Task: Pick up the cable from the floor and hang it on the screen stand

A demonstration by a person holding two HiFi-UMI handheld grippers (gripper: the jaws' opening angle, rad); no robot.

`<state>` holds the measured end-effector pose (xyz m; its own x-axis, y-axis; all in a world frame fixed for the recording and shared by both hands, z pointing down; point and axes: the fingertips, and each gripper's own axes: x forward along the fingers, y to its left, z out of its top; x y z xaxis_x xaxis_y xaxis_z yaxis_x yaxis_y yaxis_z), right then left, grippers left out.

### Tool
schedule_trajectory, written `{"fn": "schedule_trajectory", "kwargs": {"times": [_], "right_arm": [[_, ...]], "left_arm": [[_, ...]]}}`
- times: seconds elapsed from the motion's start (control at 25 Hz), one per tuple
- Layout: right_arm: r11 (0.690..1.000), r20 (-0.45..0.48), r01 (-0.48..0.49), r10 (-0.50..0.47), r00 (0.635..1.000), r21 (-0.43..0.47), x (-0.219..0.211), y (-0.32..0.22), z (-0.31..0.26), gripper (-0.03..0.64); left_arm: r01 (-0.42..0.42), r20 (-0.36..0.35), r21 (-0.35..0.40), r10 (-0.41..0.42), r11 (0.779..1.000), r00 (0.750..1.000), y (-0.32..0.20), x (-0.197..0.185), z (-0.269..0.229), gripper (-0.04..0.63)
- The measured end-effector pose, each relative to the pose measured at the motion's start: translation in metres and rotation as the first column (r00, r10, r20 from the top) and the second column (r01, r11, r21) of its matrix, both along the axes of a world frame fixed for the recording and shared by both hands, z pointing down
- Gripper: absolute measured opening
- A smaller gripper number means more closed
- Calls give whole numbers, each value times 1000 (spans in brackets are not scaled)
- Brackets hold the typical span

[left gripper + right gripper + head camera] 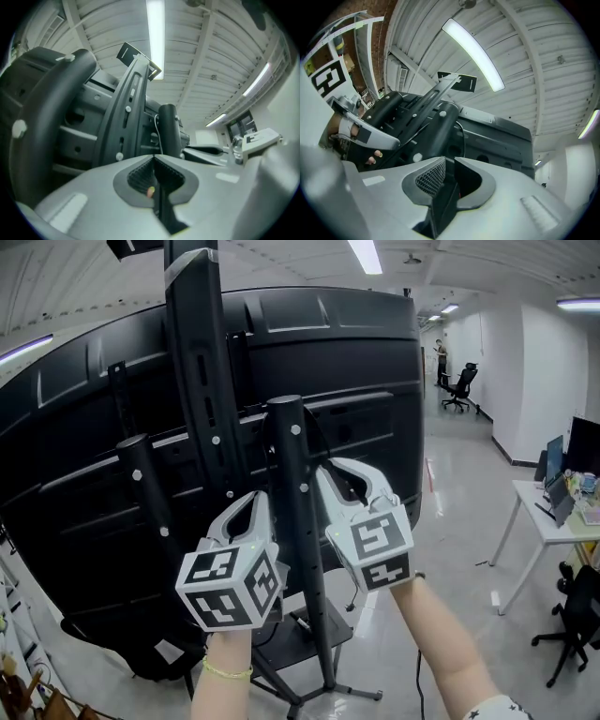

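The back of a large black screen (356,362) fills the head view, mounted on a black stand whose pole (300,531) rises between my two grippers. The left gripper (260,500) sits just left of the pole and the right gripper (339,474) just right of it. Both are raised and shut. A thin cable (156,126) runs up beside the pole from the left gripper's closed tips (154,158). The same thin cable (462,138) curves up from the right gripper's tips (449,160). A black length of cable (419,681) hangs below my right forearm.
The stand's base and legs (314,652) spread on the glossy floor below my hands. A white desk (548,521) with monitors stands at the right, beside a black office chair (572,620). Another chair (459,385) and a person (441,357) are far down the aisle.
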<state>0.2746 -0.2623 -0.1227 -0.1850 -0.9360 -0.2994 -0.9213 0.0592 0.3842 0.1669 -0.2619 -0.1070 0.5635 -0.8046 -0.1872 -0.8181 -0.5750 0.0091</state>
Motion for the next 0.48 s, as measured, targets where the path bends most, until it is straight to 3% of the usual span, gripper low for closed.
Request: {"fn": "schedule_trajectory", "kwargs": {"times": [0.12, 0.28, 0.48], "right_arm": [[1000, 64, 22, -21, 998, -21, 1, 20, 46, 24], [990, 165, 85, -66, 984, -112, -4, 40, 117, 0], [947, 262, 156, -80, 962, -281, -20, 53, 223, 0]], "left_arm": [[-11, 7, -33, 11, 999, 1000, 12, -2, 46, 6], [9, 47, -74, -5, 997, 999, 28, -7, 116, 6], [18, 91, -187, -1, 982, 996, 50, -7, 205, 6]]}}
